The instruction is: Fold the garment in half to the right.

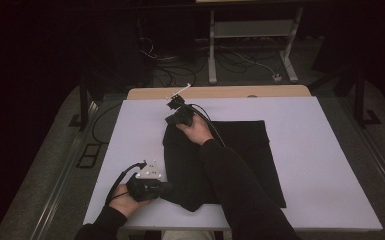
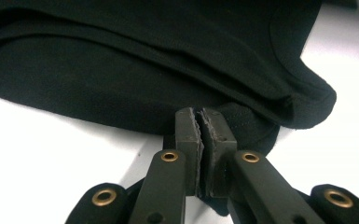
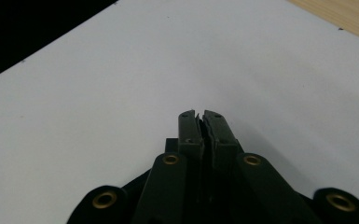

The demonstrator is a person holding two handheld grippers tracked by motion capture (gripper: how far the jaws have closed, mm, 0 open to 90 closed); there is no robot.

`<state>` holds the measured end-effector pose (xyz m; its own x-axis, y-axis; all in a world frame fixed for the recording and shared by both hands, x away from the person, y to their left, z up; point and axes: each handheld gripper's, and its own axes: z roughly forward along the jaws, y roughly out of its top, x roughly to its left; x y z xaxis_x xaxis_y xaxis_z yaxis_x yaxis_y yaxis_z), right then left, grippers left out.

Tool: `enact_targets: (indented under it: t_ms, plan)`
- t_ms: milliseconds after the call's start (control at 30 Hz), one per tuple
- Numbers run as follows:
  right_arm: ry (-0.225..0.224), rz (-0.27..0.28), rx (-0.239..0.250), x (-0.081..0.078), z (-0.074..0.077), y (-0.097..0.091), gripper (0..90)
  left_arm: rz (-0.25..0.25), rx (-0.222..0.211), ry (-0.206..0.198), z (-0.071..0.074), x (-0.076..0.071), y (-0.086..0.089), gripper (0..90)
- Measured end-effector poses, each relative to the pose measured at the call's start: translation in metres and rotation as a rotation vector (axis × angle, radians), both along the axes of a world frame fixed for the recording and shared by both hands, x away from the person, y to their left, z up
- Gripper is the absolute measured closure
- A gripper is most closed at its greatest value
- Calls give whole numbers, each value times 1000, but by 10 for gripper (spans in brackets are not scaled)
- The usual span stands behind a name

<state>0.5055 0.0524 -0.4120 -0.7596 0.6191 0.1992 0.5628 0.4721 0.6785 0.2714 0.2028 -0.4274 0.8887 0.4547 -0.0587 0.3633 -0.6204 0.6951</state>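
A black garment (image 1: pixel 245 150) lies folded on the white sheet (image 1: pixel 325 150) that covers the table. My left gripper (image 1: pixel 166 187) sits at the garment's near left corner, pointing right. In the left gripper view its pads (image 2: pixel 200 114) are pressed together on a rounded fold of the garment (image 2: pixel 121 70). My right gripper (image 1: pixel 174 107) is at the garment's far left corner, and its arm in a black sleeve (image 1: pixel 230 185) crosses over the cloth. In the right gripper view those jaws (image 3: pixel 199 114) are shut over bare white sheet (image 3: pixel 98 93), with no cloth visible between them.
A strip of the wooden tabletop (image 1: pixel 220 92) shows past the sheet's far edge. On the dark floor behind the table are loose cables (image 1: pixel 180 65) and a metal stand (image 1: pixel 252 30). The sheet's right half is bare white.
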Motion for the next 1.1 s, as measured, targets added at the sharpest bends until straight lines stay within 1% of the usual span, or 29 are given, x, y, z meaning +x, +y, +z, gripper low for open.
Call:
enact_targets:
  t_ms: [133,200,233,267,433,600,700,733,800,900,1033,1100]
  plan:
    - [-7,12,23,-6,7,-4,849,6,-20,-8,4,0,-2,848]
    - [-9,16,38,-9,10,-6,849,-10,-11,-17,7,1,-3,848]
    - [-11,17,46,-11,12,-8,849,-11,-14,-21,7,1,-3,848]
    - [-12,19,53,-12,13,-9,849,-8,-22,-20,8,1,-4,848]
    - [-3,15,98,-14,16,-18,849,-12,-32,-20,10,2,-5,849]
    - [3,9,104,-15,19,-26,849,-13,-43,-23,12,2,-7,849]
    - [-1,8,102,-15,22,-32,849,-14,-52,-27,13,2,-8,849]
    - [3,1,105,-16,23,-34,849,-15,-53,-28,14,2,-8,849]
    - [-2,4,111,-15,24,-39,849,-17,-60,-30,15,2,-9,849]
    - [1,-5,117,-16,26,-46,849,-25,-56,-34,17,1,-11,849]
    - [12,-23,128,-15,27,-57,849,-29,-80,-43,20,1,-14,849]
    - [10,-28,133,-15,27,-61,849,-30,-91,-45,22,1,-16,849]
